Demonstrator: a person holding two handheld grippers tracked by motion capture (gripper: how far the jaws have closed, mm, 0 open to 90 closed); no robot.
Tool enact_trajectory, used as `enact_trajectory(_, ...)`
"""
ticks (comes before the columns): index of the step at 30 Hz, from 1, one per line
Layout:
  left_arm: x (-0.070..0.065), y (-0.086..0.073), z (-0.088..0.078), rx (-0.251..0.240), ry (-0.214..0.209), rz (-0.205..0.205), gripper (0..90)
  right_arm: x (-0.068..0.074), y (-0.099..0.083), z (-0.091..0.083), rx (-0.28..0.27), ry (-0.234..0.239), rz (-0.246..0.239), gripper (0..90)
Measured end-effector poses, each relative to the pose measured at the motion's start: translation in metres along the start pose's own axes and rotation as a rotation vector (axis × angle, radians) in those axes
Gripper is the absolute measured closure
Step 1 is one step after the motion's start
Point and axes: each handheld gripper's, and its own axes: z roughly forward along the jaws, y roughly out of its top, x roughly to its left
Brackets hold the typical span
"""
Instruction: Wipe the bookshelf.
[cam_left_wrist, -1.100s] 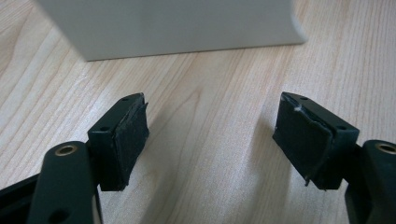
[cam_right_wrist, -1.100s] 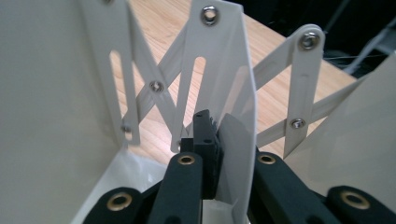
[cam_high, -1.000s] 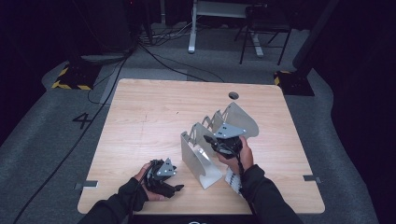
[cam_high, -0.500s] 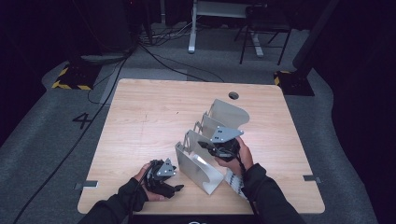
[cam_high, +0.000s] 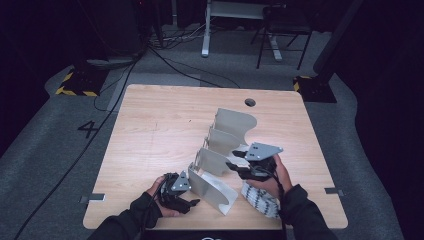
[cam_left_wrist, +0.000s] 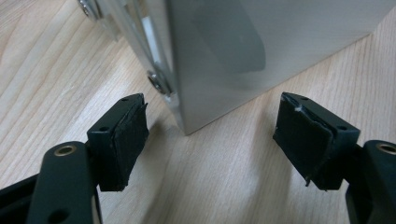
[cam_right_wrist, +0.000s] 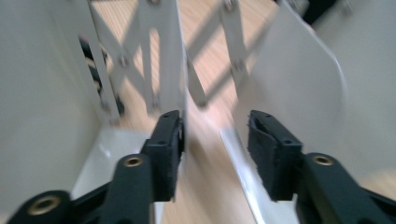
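A grey metal accordion rack (cam_high: 220, 140) with several upright dividers stands stretched across the table's near middle. My left gripper (cam_high: 192, 202) rests at the rack's near-left end, open; in the left gripper view the corner of the end plate (cam_left_wrist: 219, 56) stands just ahead of the gripper (cam_left_wrist: 212, 100), and neither pad touches it. My right gripper (cam_high: 235, 166) is at the rack's right side. Its jaws have just been opening, and in the right gripper view the gripper (cam_right_wrist: 215, 123) reaches among the dividers (cam_right_wrist: 163, 56), with bare wood between the pads and the left pad close beside a divider's edge.
The wooden table (cam_high: 160, 125) has a round cable hole (cam_high: 250, 102) at the far right. A white patterned cloth (cam_high: 257, 200) lies under the right hand near the front edge. Beyond the table are floor cables and a chair.
The rack has been drawn out longer along the table. My right gripper has shifted a little to the right, away from the divider it was at. The left hand has stayed put.
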Motion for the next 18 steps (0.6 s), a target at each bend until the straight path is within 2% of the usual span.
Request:
enact_trajectory(2, -0.001, 0.003, 0.002, 0.002, 0.018, 0.001, 25.3, 0.0, -0.012, -0.012, 0.024, -0.019, 0.018, 48.7)
enact_trajectory(3, -0.002, 0.004, 0.003, -0.004, 0.027, -0.006, 25.4, 0.002, -0.019, -0.019, 0.053, -0.042, 0.016, 45.5)
enact_trajectory(7, -0.002, 0.007, 0.008, -0.011, 0.049, -0.02, 23.4, 0.009, -0.039, -0.04, 0.098, -0.034, 0.036, 37.1)
enact_trajectory(8, -0.003, 0.008, 0.009, -0.011, 0.054, -0.023, 22.8, 0.012, -0.047, -0.045, 0.104, -0.026, 0.055, 35.9)
enact_trajectory(11, -0.005, 0.012, 0.013, -0.017, 0.073, -0.031, 22.5, 0.017, -0.063, -0.047, 0.172, -0.024, 0.061, 32.2)
enact_trajectory(14, -0.007, 0.017, 0.018, -0.023, 0.099, -0.034, 22.4, 0.02, -0.079, -0.041, 0.233, -0.035, 0.079, 30.0)
enact_trajectory(16, -0.008, 0.019, 0.02, -0.028, 0.111, -0.044, 22.4, 0.019, -0.084, -0.038, 0.247, -0.035, 0.089, 30.0)
enact_trajectory(18, -0.008, 0.022, 0.023, -0.03, 0.121, -0.046, 22.8, 0.015, -0.092, -0.034, 0.261, -0.058, 0.106, 29.4)
